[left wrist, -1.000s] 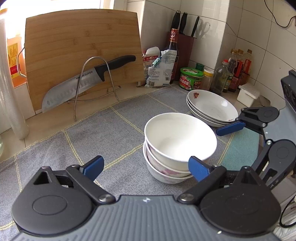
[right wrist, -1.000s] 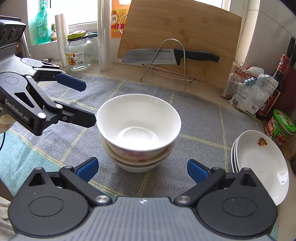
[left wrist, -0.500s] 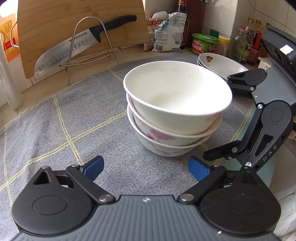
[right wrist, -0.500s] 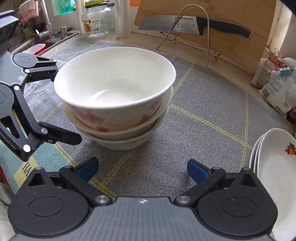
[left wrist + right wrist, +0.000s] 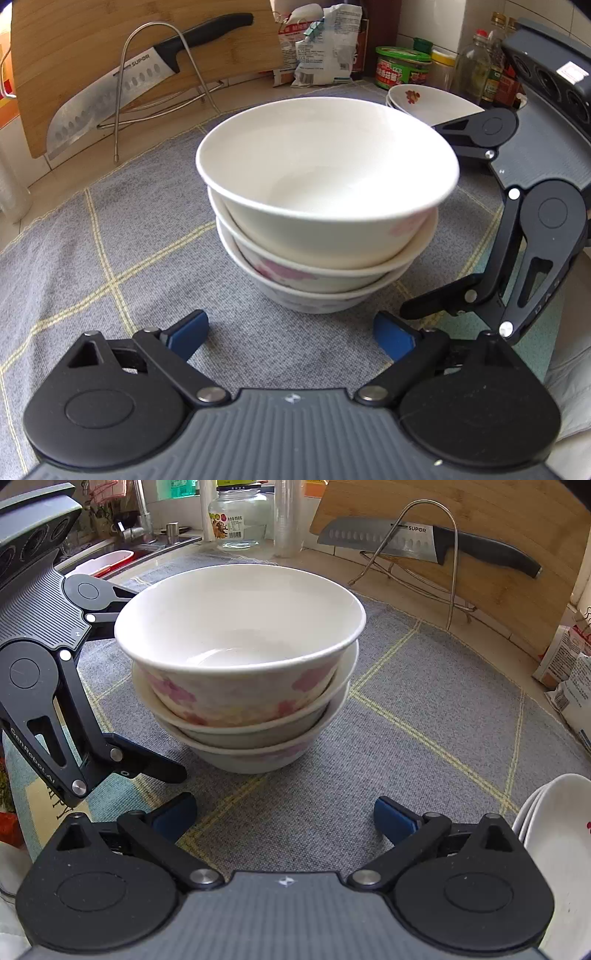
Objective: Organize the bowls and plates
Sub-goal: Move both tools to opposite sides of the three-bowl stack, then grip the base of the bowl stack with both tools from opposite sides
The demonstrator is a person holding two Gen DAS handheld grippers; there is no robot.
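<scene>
Left claw (image 5: 291, 334) spread wide, nothing between its blue pads; jaws have just been closing slightly, pads not touching any bowl. Right claw (image 5: 284, 818) likewise spread, empty. Both sit low over the grey checked mat (image 5: 110, 240), aimed down at the bowl stack (image 5: 327, 206) from neighbouring sides, each just short of the bottom bowl.

Bowl stack: three white bowls with pink flower print, nested, upright, near the middle of the mat. Plates (image 5: 557, 834): a nested pile of white plates with a small red motif, toward the mat's right edge, apart from the bowls.

Judgement: a claw on each side suggests a two-handed lift of the whole stack, pads set to bear on opposite walls. Nesting keeps the stack compact, but the top bowl sits proud and could tip if only the lower bowls are squeezed.

Back edge of the surface: cutting board (image 5: 92, 40), knife (image 5: 147, 70) on a wire rack, packets, jars. Clear of the work.
</scene>
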